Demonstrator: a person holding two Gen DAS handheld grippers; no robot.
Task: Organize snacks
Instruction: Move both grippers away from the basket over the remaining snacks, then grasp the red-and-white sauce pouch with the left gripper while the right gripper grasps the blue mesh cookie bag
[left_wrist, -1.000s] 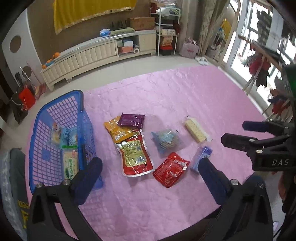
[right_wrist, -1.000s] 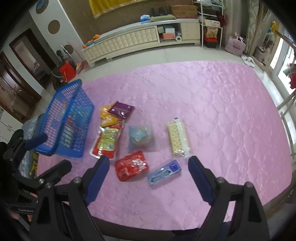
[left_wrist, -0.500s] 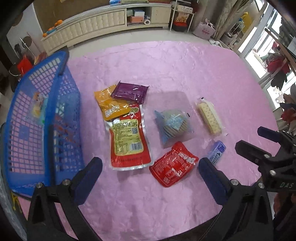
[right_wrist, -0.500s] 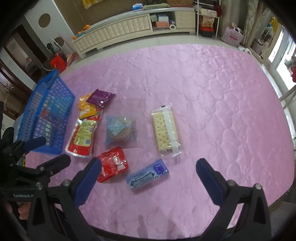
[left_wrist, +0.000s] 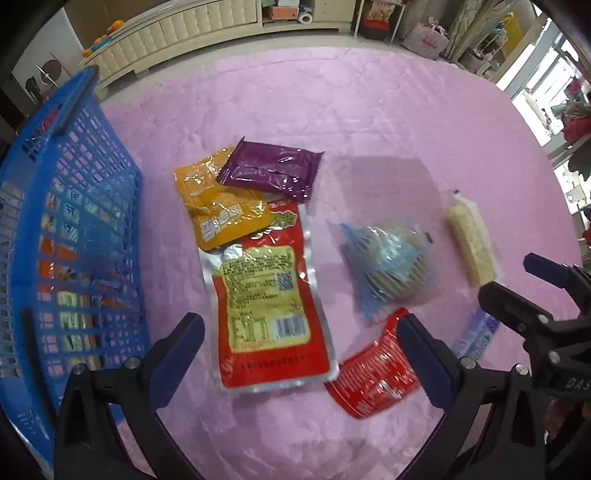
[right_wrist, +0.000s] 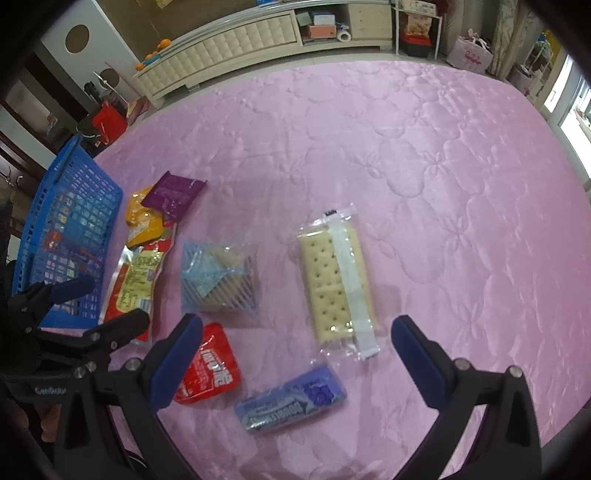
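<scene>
Several snack packs lie on a pink quilted cloth (right_wrist: 424, 155). My left gripper (left_wrist: 299, 336) is open above the big red and yellow pouch (left_wrist: 269, 299), with a small red pack (left_wrist: 373, 373), an orange pack (left_wrist: 221, 210), a purple pack (left_wrist: 273, 170) and a blue-striped clear bag (left_wrist: 388, 266) around it. My right gripper (right_wrist: 291, 339) is open above a blue gum pack (right_wrist: 291, 402), near a cracker pack (right_wrist: 336, 280) and the small red pack (right_wrist: 210, 369). A blue basket (left_wrist: 62, 229) holding several snacks stands at the left.
The right gripper's black frame (left_wrist: 535, 314) shows at the right edge of the left wrist view. A cream low cabinet (right_wrist: 236, 48) and shelves stand beyond the cloth's far edge. The cloth's near edge is close below both grippers.
Both grippers have moved forward and down toward the snacks, which now look larger. The left one has closed in over the red and yellow pouch. Both stay open.
</scene>
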